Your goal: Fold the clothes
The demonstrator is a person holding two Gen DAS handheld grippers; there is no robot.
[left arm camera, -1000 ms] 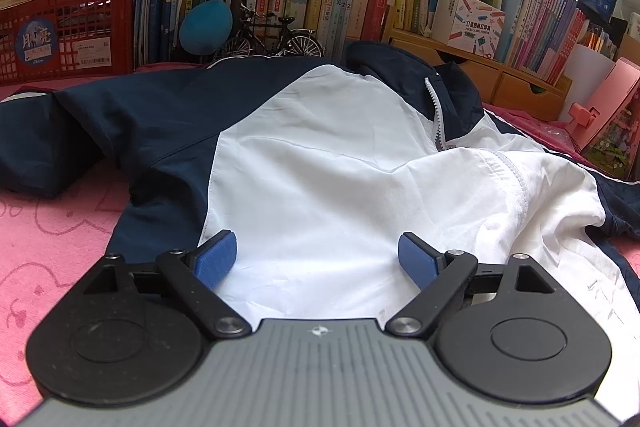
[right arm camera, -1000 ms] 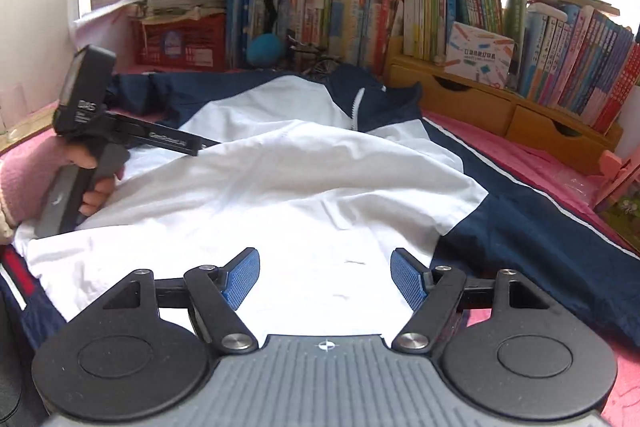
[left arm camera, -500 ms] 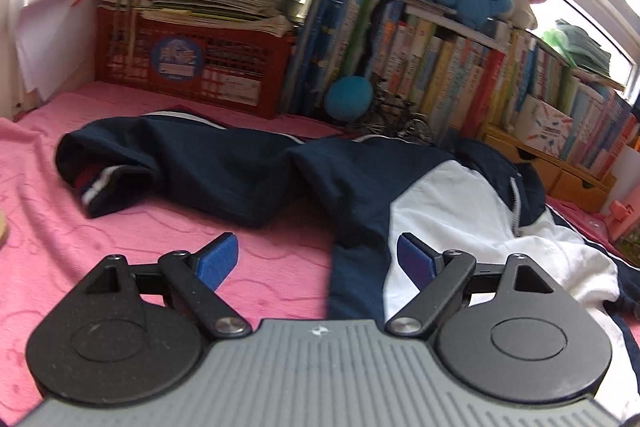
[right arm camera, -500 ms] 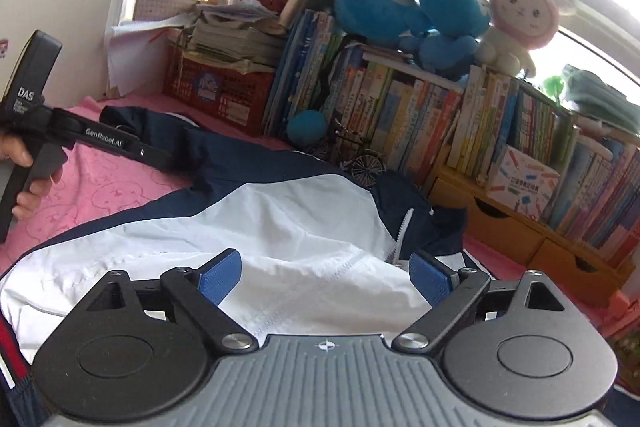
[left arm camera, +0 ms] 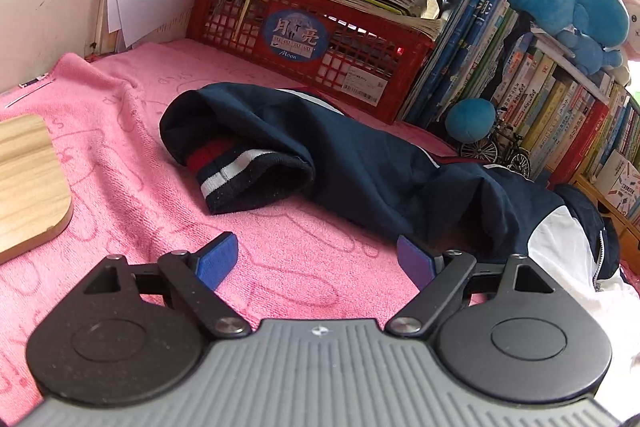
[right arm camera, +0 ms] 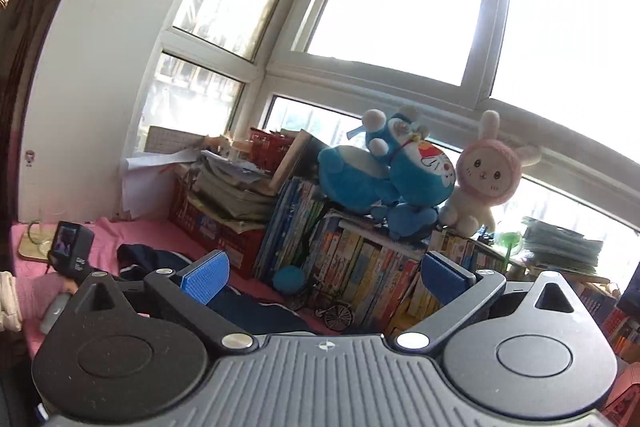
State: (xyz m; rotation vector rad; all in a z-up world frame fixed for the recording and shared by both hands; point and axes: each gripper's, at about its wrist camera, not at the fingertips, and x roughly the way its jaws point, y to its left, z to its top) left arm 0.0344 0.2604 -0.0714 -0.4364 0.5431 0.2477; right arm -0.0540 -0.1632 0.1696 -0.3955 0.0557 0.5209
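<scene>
A navy and white jacket (left arm camera: 372, 167) lies on the pink cloth (left arm camera: 120, 163). Its navy sleeve stretches left and ends in a striped knit cuff (left arm camera: 236, 175); the white front panel (left arm camera: 560, 247) shows at the right. My left gripper (left arm camera: 316, 261) hovers open over bare pink cloth just in front of the sleeve, nothing between its blue pads. My right gripper (right arm camera: 324, 273) is raised high and points almost level at the bookshelf and window; its jaws are opening with nothing between them. Below it only a strip of the navy jacket (right arm camera: 256, 311) shows. The other handheld gripper (right arm camera: 72, 247), in a hand, appears at far left.
A red crate (left arm camera: 304, 31) stacked with papers and a row of books (left arm camera: 532, 99) line the back. A small bicycle model (left arm camera: 496, 147) and a blue ball (left arm camera: 470, 119) stand by the sleeve. A wooden board (left arm camera: 28, 183) lies at left. Plush toys (right arm camera: 400, 171) sit on the books.
My left gripper swung left from above the white front to the sleeve and cuff. My right gripper rose and tilted up from the jacket toward the window, its jaws widening.
</scene>
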